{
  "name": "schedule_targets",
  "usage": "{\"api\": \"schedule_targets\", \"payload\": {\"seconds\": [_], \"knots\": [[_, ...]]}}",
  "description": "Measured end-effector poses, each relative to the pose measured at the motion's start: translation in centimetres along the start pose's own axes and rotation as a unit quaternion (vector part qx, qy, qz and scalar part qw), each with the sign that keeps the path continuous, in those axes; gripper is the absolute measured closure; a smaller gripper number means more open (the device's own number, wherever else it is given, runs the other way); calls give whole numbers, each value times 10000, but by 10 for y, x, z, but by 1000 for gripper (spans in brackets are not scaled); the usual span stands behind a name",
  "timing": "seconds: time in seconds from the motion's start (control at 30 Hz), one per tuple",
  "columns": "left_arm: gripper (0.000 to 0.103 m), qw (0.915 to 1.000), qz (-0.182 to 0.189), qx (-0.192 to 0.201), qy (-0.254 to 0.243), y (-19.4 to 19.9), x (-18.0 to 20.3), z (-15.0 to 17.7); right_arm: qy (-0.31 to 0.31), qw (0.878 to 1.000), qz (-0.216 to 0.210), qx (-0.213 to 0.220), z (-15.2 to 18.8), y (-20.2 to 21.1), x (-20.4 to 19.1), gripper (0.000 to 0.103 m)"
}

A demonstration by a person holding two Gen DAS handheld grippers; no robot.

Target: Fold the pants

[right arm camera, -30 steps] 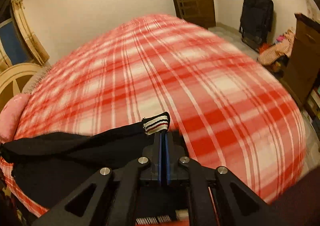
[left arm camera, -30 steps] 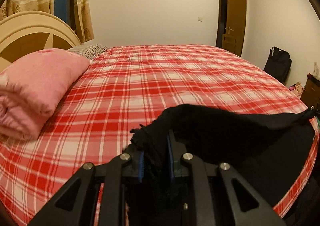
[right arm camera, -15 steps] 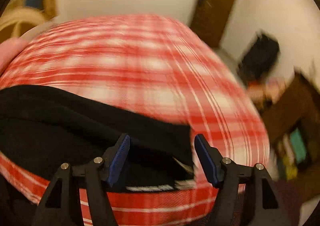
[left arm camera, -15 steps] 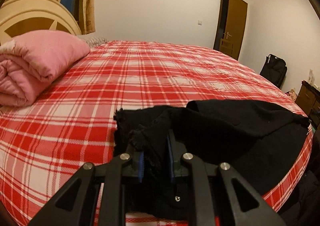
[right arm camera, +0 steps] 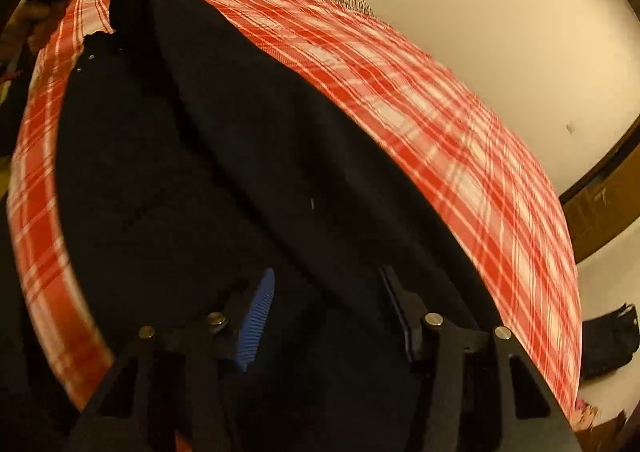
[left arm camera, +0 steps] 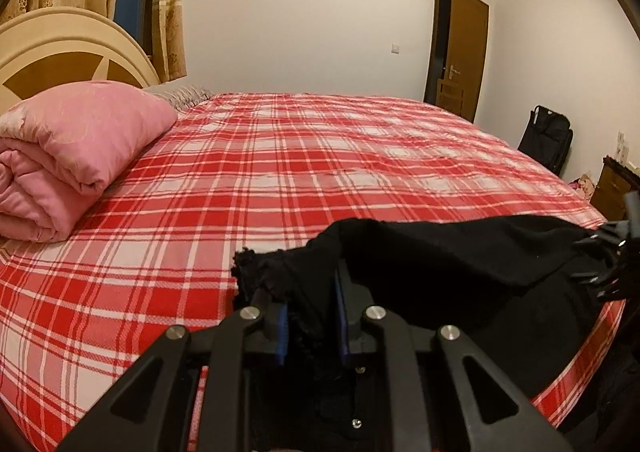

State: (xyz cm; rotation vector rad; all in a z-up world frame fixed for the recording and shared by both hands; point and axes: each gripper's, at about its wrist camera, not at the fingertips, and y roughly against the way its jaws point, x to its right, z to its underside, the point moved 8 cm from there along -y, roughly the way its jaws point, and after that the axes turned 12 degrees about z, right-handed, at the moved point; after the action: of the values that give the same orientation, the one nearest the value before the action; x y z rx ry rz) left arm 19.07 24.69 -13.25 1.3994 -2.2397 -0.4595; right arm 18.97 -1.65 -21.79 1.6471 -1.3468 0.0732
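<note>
We keep the left tool [left arm camera: 311,318] clenched on the pants [left arm camera: 460,264] hem, pinning it low centre over the bed [left arm camera: 280,171], while the right tool [right arm camera: 328,312] gapes, released, to let the cloth settle flat.

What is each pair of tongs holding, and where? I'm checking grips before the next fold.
The left tongs pinch the black pants at a frayed hem corner. The right tongs are open over the pants, holding nothing.

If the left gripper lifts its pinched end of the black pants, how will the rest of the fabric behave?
Probably floppy: the black pants sag and bunch around the left gripper, so the rest would likely drape and trail. They seem light, held up by one pinch. The open right gripper offers no support.
</note>
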Motion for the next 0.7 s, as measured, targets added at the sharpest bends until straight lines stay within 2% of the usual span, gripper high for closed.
{"api": "schedule_targets", "payload": {"seconds": [0.07, 0.1, 0.13, 0.17, 0.23, 0.3, 0.4, 0.5, 0.57, 0.6, 0.63, 0.67, 0.7], "knots": [[84, 10000, 66, 35, 4, 1, -1, -6, -9, 9999, 146, -47, -5, -15, 4, 53], [84, 10000, 77, 39, -16, 0, -1, -8, -18, 9999, 143, -84, -5, -22, 7, 70], [84, 9999, 76, 45, -56, -1, -1, -11, -23, 9998, 143, -134, -6, -25, 8, 95], [84, 9999, 86, 49, -83, -2, -1, -12, -97, 9997, 92, -216, -5, -31, 11, 103], [84, 9998, 47, 61, -195, -3, -1, -17, -353, 9990, -133, -229, -5, -25, 16, 103], [84, 9995, 70, 132, -278, 1, -1, -23, -432, 9988, -155, -153, -7, -9, 21, 103], [84, 9985, 196, 245, -449, 17, 0, -23, -578, 9972, -464, -88, -4, 27, 25, 103], [84, 9982, 342, 177, -470, 30, -2, -4, -427, 9964, -738, -30, 7, 57, 13, 103], [83, 9985, 366, 36, -400, 31, -4, 12, -358, 9970, -688, 25, 10, 60, 3, 103], [83, 9987, 379, -8, -348, 30, -5, 16, -338, 9968, -709, 113, 9, 58, -2, 101], [83, 9988, 387, -49, -279, 29, -5, 22, -268, 9971, -680, 189, 6, 56, -10, 86], [83, 9989, 375, -61, -262, 27, -5, 23, -201, 9980, -563, 195, 3, 51, -16, 68], [83, 9991, 359, -35, -232, 26, -4, 22, -146, 9985, -503, 188, -1, 46, -21, 36]]}}
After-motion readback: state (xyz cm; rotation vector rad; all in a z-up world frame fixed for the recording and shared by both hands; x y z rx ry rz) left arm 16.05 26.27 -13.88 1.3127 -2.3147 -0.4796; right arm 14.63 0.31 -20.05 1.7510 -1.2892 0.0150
